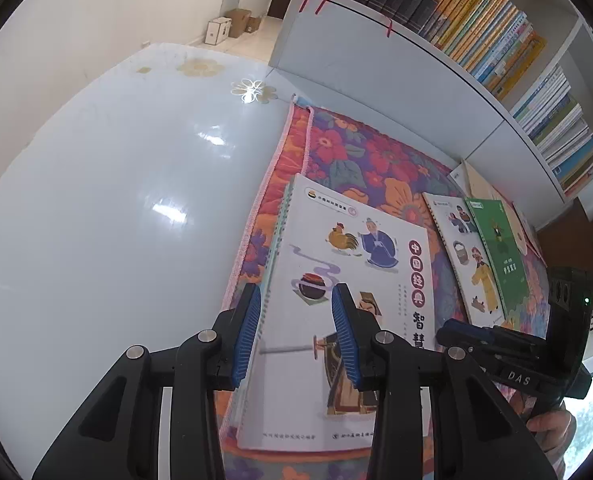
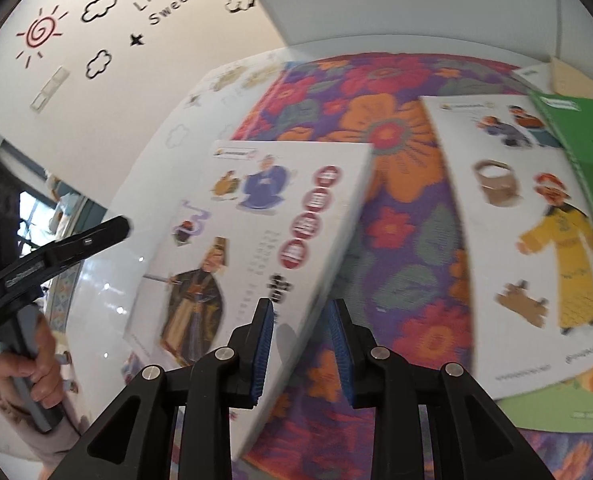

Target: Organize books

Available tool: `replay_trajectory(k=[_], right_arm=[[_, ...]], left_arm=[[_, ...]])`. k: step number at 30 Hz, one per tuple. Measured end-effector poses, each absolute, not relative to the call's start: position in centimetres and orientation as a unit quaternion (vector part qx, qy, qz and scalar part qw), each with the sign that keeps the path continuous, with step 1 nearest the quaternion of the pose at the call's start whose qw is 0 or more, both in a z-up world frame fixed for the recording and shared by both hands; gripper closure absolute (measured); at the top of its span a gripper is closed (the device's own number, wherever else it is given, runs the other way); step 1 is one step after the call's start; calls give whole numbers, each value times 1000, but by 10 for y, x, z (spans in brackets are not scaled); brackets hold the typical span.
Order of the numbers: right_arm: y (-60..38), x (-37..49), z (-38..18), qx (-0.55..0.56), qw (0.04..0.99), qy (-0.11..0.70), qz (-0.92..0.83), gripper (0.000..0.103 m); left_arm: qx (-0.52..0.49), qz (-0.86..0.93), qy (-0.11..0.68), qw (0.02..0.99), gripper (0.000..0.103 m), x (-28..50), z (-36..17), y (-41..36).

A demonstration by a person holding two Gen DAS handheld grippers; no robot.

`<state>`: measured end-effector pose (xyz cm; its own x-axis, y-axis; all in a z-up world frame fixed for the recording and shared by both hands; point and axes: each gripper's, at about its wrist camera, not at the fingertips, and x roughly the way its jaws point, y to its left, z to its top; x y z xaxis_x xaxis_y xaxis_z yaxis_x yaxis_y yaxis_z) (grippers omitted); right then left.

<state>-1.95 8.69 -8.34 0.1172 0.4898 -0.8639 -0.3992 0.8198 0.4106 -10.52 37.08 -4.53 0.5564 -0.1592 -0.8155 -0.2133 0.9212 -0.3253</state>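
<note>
White picture book (image 1: 348, 300) flat on floral mat (image 1: 360, 156), left gripper (image 1: 296, 320) above its spine edge, jaws parted, gripping nothing, right gripper (image 2: 301, 336) over its opposite edge, likewise parted and empty, yellow-robed book (image 2: 528, 240) and green book (image 1: 496, 248) further along the mat, bookshelf (image 1: 416, 52) behind it.

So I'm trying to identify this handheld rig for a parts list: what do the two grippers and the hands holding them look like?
Both match: the left gripper and right gripper have black angular plastic fingers joined by silver round pivot pins, each faced with ribbed blue pads. The right gripper's body carries white "DAS" lettering and a small green light. The left hand is bare-skinned on a grey handle.
</note>
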Motion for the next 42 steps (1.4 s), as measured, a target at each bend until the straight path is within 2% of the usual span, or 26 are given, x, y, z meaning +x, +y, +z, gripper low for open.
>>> replay_trajectory(k=[6,13,21,30,38,42], right_arm=[[50,-17,-79,64,747,595,289,75],[-9,-5,-49,82,772,565,281,75],[-121,20,-33,111,804,530,246,75],[-224,54,-58,113,827,507,216,75],[-228,76,-82,53,866,447,219,75],[-232,80,-96,88,851,456,246,74]], left_arm=[[-189,8,466,864,68,-105,-34,343],[-179,-30,458,870,68,-89,-23,284],[-170,-77,454,871,68,-54,-24,178],[-204,-54,479,852,65,-11,-71,83],[-200,-2,422,884,65,-4,-89,54],[-179,-5,389,904,64,-7,-93,39]])
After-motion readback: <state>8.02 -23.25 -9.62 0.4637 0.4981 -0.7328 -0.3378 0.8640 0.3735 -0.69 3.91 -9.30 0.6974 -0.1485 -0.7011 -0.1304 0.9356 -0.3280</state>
